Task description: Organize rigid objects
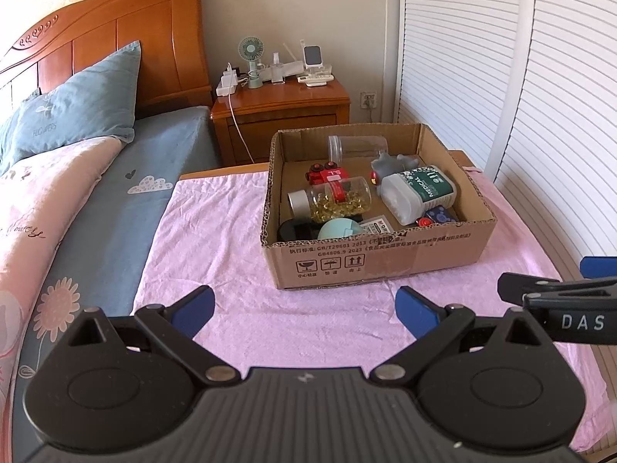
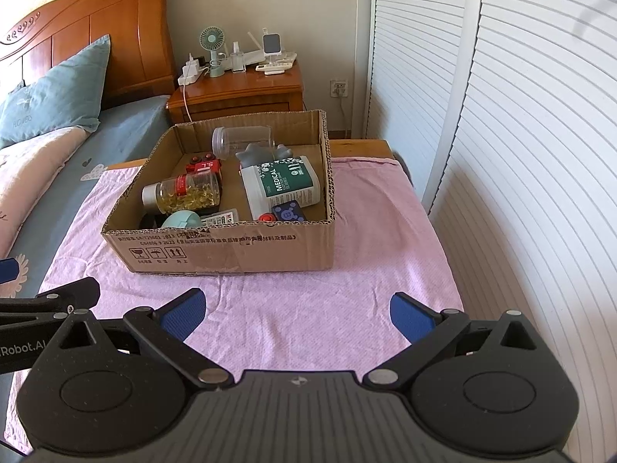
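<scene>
A cardboard box [image 1: 370, 266] [image 2: 231, 249] stands on a table under a pink cloth [image 1: 216, 239] [image 2: 370, 231]. Inside lie a capsule bottle [image 1: 331, 198] [image 2: 185, 193], a white and green medical tub [image 1: 418, 193] [image 2: 281, 187], a clear jar [image 1: 356, 146] [image 2: 241, 139], a red toy truck [image 1: 327, 175] [image 2: 204, 166], a grey toy [image 1: 389, 164] [image 2: 254, 154] and a teal round object [image 1: 339, 227] [image 2: 181, 220]. My left gripper [image 1: 304, 310] and right gripper [image 2: 295, 310] are open and empty, in front of the box.
A bed [image 1: 77, 193] with a blue pillow [image 1: 77, 108] lies left of the table. A wooden nightstand [image 1: 281, 115] with a fan and chargers stands behind. White louvred doors [image 2: 520, 154] run along the right. The right gripper's arm shows in the left wrist view [image 1: 559, 301].
</scene>
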Tool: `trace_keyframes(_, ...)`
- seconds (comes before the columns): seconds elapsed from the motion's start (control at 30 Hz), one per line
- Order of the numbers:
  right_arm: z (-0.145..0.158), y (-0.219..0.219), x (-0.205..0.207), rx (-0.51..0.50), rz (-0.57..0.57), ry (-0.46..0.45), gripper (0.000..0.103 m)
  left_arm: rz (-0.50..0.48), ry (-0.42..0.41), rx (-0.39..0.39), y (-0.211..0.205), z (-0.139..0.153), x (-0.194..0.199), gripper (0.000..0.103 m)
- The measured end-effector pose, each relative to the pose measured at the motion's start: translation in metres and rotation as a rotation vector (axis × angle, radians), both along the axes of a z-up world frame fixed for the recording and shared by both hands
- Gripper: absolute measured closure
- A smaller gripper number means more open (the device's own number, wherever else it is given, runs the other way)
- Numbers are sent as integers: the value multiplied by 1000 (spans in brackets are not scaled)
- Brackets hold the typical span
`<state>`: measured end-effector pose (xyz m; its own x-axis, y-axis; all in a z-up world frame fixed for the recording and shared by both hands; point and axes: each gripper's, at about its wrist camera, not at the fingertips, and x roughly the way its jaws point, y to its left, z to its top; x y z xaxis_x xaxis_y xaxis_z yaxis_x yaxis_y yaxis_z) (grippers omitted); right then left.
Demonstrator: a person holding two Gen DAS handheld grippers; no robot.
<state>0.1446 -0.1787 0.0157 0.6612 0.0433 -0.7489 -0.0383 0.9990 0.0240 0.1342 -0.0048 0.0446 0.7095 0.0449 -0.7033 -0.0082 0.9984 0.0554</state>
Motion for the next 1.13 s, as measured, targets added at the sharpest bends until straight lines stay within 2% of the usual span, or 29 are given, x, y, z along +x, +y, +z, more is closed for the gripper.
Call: trace_keyframes(1.13,1,0,-3,-1,5,-3,0,14,0,3,0,2,-1,4)
